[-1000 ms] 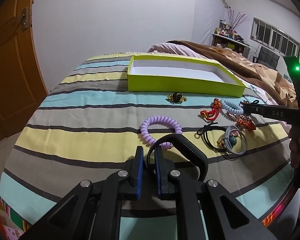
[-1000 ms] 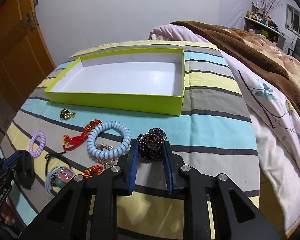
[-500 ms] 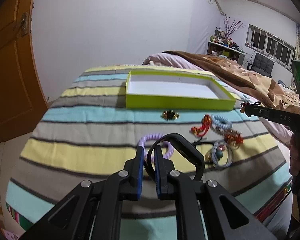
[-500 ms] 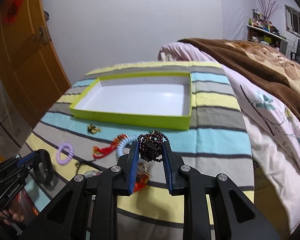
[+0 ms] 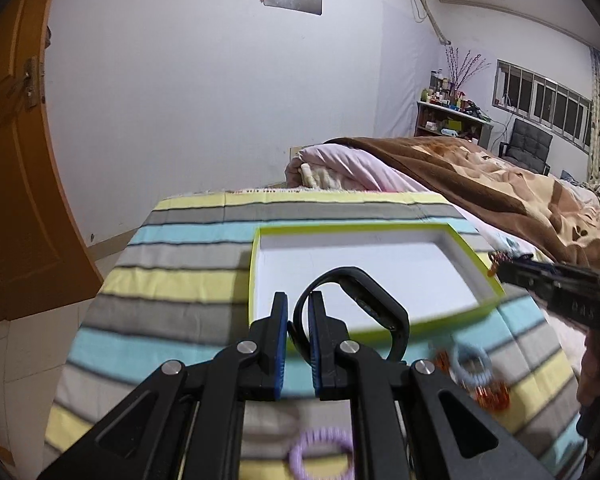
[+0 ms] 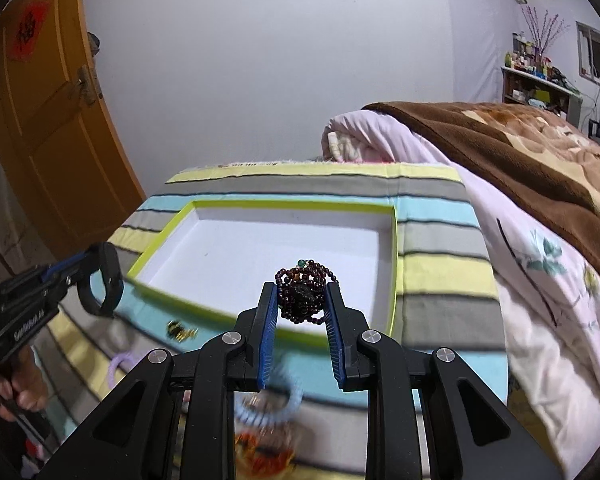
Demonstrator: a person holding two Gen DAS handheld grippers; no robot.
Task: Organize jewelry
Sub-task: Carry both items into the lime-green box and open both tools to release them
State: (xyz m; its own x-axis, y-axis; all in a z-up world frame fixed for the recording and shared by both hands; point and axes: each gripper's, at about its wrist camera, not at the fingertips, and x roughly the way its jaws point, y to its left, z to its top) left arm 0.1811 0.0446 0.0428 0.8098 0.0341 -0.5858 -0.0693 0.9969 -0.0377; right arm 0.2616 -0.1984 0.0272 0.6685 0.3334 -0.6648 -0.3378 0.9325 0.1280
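My left gripper (image 5: pixel 298 308) is shut on a black band bracelet (image 5: pixel 364 292) and holds it in the air above the near edge of the lime-green tray (image 5: pixel 256 264). My right gripper (image 6: pixel 302 300) is shut on a dark red bead bracelet (image 6: pixel 305 292), raised over the tray's (image 6: pixel 394 248) near right part. The tray's white inside shows nothing in it. The left gripper also shows in the right wrist view (image 6: pixel 100 284), and the right gripper in the left wrist view (image 5: pixel 500 266).
On the striped cloth below lie a purple coil hair tie (image 5: pixel 320 456), a light blue coil tie (image 5: pixel 472 368), red bead pieces (image 5: pixel 492 396) and a small gold and black piece (image 6: pixel 180 330). A brown blanket (image 6: pixel 540 148) lies to the right, a wooden door (image 6: pixel 48 112) to the left.
Both grippers have risen from the cloth and moved forward toward the tray, each still holding its bracelet. The loose jewelry now lies below and behind them.
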